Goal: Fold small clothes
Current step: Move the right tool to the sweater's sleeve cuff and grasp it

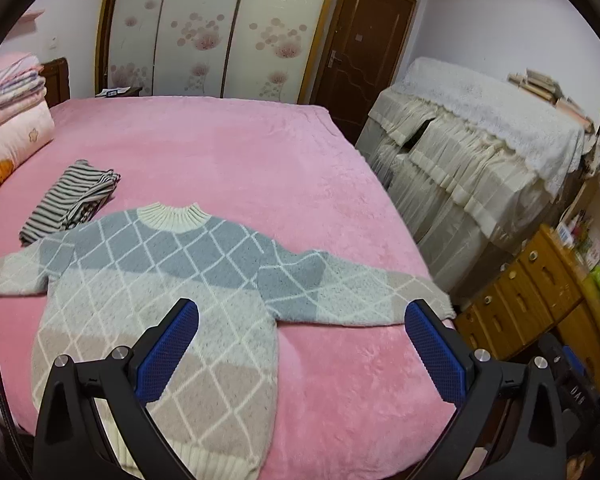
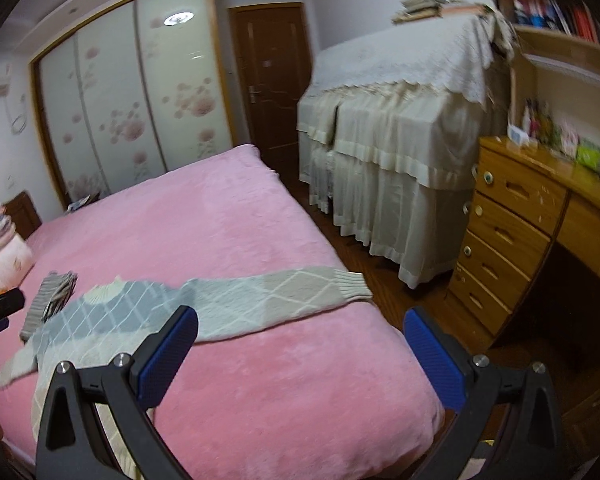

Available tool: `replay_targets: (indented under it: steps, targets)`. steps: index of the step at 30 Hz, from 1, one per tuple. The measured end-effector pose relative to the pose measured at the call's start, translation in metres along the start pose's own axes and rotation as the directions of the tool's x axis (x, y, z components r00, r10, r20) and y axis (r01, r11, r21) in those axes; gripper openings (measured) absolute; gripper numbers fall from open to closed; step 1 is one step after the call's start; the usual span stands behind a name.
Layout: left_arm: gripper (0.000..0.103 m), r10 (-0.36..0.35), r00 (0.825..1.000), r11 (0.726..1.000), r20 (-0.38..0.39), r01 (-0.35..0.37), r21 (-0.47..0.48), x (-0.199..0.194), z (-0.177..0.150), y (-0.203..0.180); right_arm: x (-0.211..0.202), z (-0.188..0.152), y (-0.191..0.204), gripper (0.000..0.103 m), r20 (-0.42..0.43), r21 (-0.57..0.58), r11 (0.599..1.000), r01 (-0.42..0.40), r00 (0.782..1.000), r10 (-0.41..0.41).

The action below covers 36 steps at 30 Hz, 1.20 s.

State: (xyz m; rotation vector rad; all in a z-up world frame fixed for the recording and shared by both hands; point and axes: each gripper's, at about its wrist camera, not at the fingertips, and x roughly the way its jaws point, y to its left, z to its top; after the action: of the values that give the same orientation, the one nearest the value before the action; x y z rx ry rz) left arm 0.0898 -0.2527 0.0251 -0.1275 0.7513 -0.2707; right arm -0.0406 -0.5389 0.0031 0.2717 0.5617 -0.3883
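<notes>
Both tongs stand spread wide and hold nothing: the left tongs (image 1: 302,316) hang over the lower body of the small grey, pale-green and beige diamond-patterned knit sweater (image 1: 160,280), while the right tongs (image 2: 300,322) hover above the pink plush bed (image 2: 228,216) just short of the sweater's outstretched sleeve (image 2: 284,292). The sweater lies flat, front up, near the bed's close edge, sleeves out to both sides, with a folded black-and-white striped garment (image 1: 70,200) just beyond its shoulder. It looks soft, light and limp, likely to sag and cling to the plush. Pinching the ribbed cuff (image 2: 354,282) and the hem corners seems best.
</notes>
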Motion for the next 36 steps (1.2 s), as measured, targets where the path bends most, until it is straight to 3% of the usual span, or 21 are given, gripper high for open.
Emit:
replay_targets:
  steps: [4, 11, 16, 20, 24, 28, 32, 34, 36]
  targets:
    - [0.103, 0.058, 0.998, 0.995, 0.001, -0.058, 0.076, 0.036, 0.004, -0.014, 0.036, -0.001, -0.026, 0.103, -0.024, 0.055, 0.998, 0.018, 1.0, -0.016]
    - [0.103, 0.073, 0.995, 0.987, -0.066, -0.063, 0.15, 0.122, -0.004, -0.032, 0.112, -0.011, -0.043, 0.103, -0.091, 0.082, 0.993, 0.083, 0.993, -0.075]
    - [0.103, 0.086, 0.989, 0.976, -0.119, -0.06, 0.21, 0.19, -0.018, -0.055, 0.164, -0.022, -0.041, 0.099, -0.151, 0.108, 0.993, 0.046, 0.988, -0.03]
    - [0.101, 0.12, 0.979, 0.968, -0.165, -0.079, 0.24, 0.24, -0.034, -0.078, 0.212, -0.032, -0.047, 0.083, -0.243, 0.174, 0.985, -0.01, 0.968, 0.053]
    - [0.095, 0.099, 0.967, 0.974, -0.236, -0.046, 0.22, 0.288, -0.049, -0.101, 0.254, -0.043, -0.061, 0.076, -0.318, 0.28, 0.96, -0.009, 0.943, 0.101]
    - [0.095, 0.101, 0.958, 0.978, -0.27, -0.046, 0.203, 0.32, -0.062, -0.116, 0.28, -0.052, -0.076, 0.073, -0.34, 0.4, 0.916, -0.014, 0.926, 0.163]
    - [0.095, 0.086, 0.955, 0.983, -0.284, -0.036, 0.179, 0.341, -0.067, -0.131, 0.297, -0.055, -0.086, 0.068, -0.333, 0.463, 0.886, -0.016, 0.924, 0.19]
    - [0.095, 0.073, 0.956, 0.985, -0.283, -0.025, 0.171, 0.342, -0.066, -0.137, 0.304, -0.053, -0.089, 0.061, -0.331, 0.476, 0.88, -0.011, 0.924, 0.191]
    - [0.095, 0.056, 0.959, 0.986, -0.277, -0.009, 0.168, 0.341, -0.066, -0.143, 0.311, -0.052, -0.092, 0.047, -0.329, 0.493, 0.87, -0.015, 0.922, 0.202]
